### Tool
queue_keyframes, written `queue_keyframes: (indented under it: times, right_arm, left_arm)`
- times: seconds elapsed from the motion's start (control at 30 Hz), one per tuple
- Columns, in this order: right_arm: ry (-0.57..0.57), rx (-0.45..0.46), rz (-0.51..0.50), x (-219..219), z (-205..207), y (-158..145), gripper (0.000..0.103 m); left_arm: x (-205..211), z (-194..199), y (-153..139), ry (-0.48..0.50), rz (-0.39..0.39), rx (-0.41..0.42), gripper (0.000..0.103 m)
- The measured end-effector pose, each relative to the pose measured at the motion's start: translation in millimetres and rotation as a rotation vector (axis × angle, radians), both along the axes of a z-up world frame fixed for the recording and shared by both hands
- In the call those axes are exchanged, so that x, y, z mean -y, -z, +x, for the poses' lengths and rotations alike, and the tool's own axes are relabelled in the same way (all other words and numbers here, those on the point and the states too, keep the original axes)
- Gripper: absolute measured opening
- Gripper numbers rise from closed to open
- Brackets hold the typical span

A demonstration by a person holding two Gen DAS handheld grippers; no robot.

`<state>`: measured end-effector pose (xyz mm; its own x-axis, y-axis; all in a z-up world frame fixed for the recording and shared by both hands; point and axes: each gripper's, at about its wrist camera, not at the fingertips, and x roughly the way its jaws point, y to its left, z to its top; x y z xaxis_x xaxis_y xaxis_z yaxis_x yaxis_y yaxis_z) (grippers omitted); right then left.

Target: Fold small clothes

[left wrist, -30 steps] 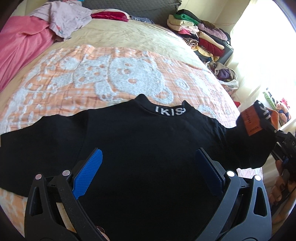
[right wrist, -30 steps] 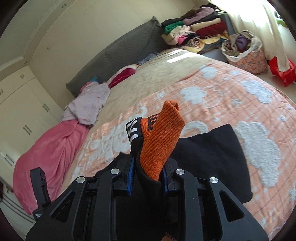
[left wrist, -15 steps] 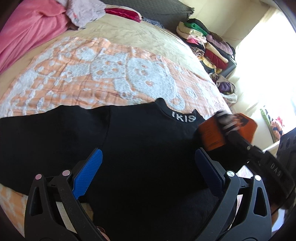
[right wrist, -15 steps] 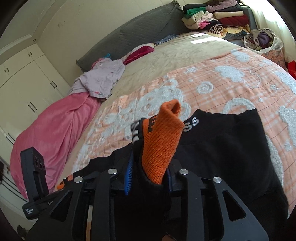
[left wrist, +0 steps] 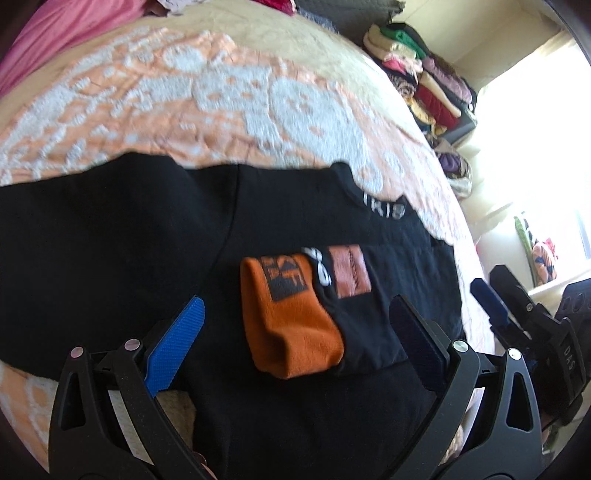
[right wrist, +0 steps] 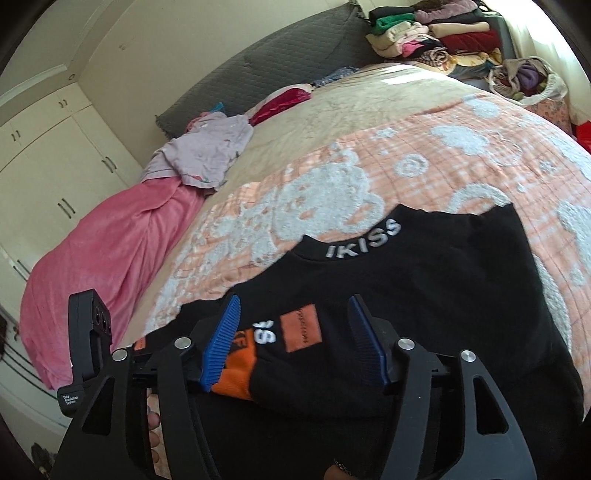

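A black shirt with white "IKISS" lettering at the collar lies flat on the bed; it also shows in the right wrist view. Its right sleeve, with an orange cuff and an orange patch, lies folded over onto the body; the sleeve also shows in the right wrist view. My left gripper is open and empty, hovering over the sleeve. My right gripper is open just above the sleeve, holding nothing; it appears at the right edge of the left wrist view.
The shirt lies on an orange and white quilt. A pink blanket and a lilac garment lie at the far left. Stacked folded clothes and a basket of clothes stand beyond the bed.
My right gripper carried the sleeve leftward over the shirt body, opened and let it go. The sleeve now lies flat on the shirt. My left gripper stayed open.
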<state>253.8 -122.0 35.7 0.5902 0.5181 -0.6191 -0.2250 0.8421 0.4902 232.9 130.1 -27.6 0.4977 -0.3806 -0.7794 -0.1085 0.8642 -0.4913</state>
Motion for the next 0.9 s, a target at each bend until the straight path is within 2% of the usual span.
queue_keyframes:
  times: [0.13,0.2,0.3,0.37,0.4,0.43,0.47,0.53,0.57,0.63,0.77,0.9]
  right_arm:
    - [0.037,-0.013,-0.015,20.1,-8.6,8.9,0.063]
    - [0.058,-0.020,-0.014,31.3,-13.6,12.5,0.070]
    - [0.085,-0.018,-0.023,44.8,-20.9,15.1,0.071]
    - [0.100,-0.012,-0.040,51.3,-26.3,16.7,0.071]
    - [0.107,-0.009,-0.047,55.0,-29.3,17.6,0.071]
    - [0.113,-0.009,-0.050,57.9,-31.6,18.9,0.071]
    - [0.125,-0.012,-0.049,62.3,-34.3,20.9,0.071]
    - [0.156,-0.027,-0.046,73.0,-39.6,26.6,0.071]
    - [0.167,-0.033,-0.044,76.4,-40.6,29.2,0.071]
    - [0.197,-0.052,-0.057,84.9,-42.4,35.7,0.071]
    - [0.230,-0.062,-0.105,93.7,-44.0,40.8,0.071]
    - [0.224,-0.042,-0.139,95.9,-45.8,35.6,0.071]
  left_arm:
    - [14.8,-0.3,13.6,0.030,0.017,-0.015,0.091]
    - [19.6,-1.5,16.7,0.038,0.017,-0.011,0.082]
    - [31.3,-2.7,16.1,0.056,0.067,0.004,0.072]
    - [37.2,-3.3,16.1,0.057,0.096,0.020,0.042]
    - [39.1,-2.4,16.3,0.059,0.106,0.029,0.041]
    - [42.5,-2.9,14.3,0.078,0.125,0.055,0.032]
    - [44.6,-3.1,11.9,0.091,0.136,0.070,0.018]
    - [47.1,-5.3,0.8,0.109,0.155,0.112,0.008]
    - [46.0,-7.6,-8.1,0.110,0.174,0.142,0.008]
    - [45.2,-7.4,-13.0,0.105,0.219,0.151,0.010]
    - [34.1,-5.0,3.0,0.087,0.262,0.069,0.013]
    - [14.4,-9.0,-8.2,0.022,0.280,0.084,0.021]
